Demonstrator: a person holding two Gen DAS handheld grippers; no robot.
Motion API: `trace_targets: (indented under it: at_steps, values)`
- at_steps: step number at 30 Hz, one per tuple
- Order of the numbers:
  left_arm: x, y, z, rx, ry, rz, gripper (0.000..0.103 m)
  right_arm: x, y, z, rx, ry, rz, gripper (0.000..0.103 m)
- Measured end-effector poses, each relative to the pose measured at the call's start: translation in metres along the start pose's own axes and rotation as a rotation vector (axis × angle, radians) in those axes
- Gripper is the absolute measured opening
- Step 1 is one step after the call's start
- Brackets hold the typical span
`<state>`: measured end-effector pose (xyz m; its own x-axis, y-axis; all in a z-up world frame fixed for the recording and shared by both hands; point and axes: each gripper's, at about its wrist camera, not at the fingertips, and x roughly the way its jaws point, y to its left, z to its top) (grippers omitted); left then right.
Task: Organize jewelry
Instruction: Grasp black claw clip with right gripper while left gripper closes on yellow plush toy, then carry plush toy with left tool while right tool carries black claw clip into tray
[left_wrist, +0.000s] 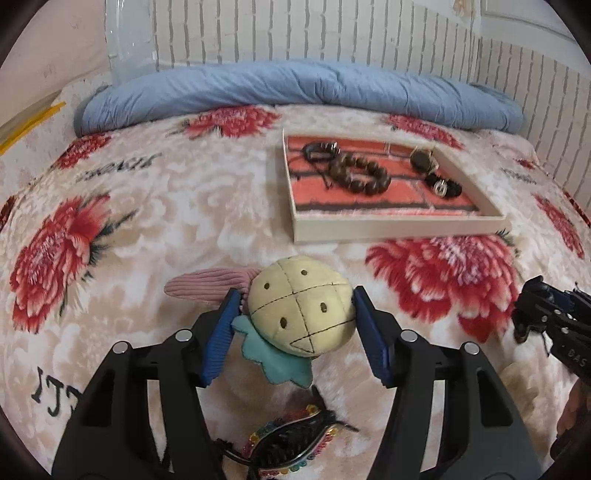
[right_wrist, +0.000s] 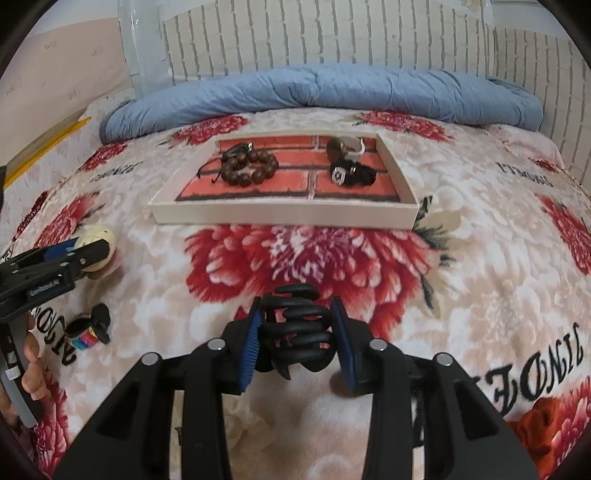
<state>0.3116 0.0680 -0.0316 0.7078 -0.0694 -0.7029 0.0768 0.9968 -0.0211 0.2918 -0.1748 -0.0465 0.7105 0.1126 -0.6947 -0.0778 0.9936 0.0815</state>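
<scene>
A shallow tray (right_wrist: 284, 214) lies on the blanket (right_wrist: 332, 258), ahead of both grippers. Behind it a rolled quilt (right_wrist: 317, 88) runs along the wall. In the tray, a bead bracelet (right_wrist: 249, 168) sits toward the left with a cord bracelet (right_wrist: 236, 150) just behind it; a round piece (right_wrist: 338, 146) and a dark band (right_wrist: 351, 173) sit toward the right, the band nearer the front. The left gripper (left_wrist: 295, 310) has a plush charm (left_wrist: 301, 308) between its fingers, above a sequined hair clip (left_wrist: 291, 439) on the blanket. The right gripper (right_wrist: 297, 332) has a claw clip (right_wrist: 295, 328) between its fingers. A small hair tie (right_wrist: 90, 330) lies on the blanket, left of the right gripper.
</scene>
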Motion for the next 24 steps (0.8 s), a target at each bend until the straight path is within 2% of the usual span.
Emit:
trace_targets:
  at_steps: [6, 11, 20, 24]
  values:
    - [-0.020, -0.022, 0.027, 0.027, -0.082, 0.014, 0.060, -0.006, -0.011, 0.029, 0.007, -0.052, -0.005, 0.037]
    - [-0.013, -0.040, 0.049, 0.019, -0.105, -0.008, 0.060, 0.003, -0.024, 0.054, 0.009, -0.084, -0.021, 0.037]
    - [0.043, -0.070, 0.089, -0.042, -0.089, -0.058, 0.060, 0.044, -0.042, 0.088, -0.002, -0.115, -0.054, 0.037]
    - [0.065, -0.078, 0.101, -0.045, -0.110, -0.003, 0.060, 0.065, -0.044, 0.102, 0.005, -0.127, -0.058, 0.037]
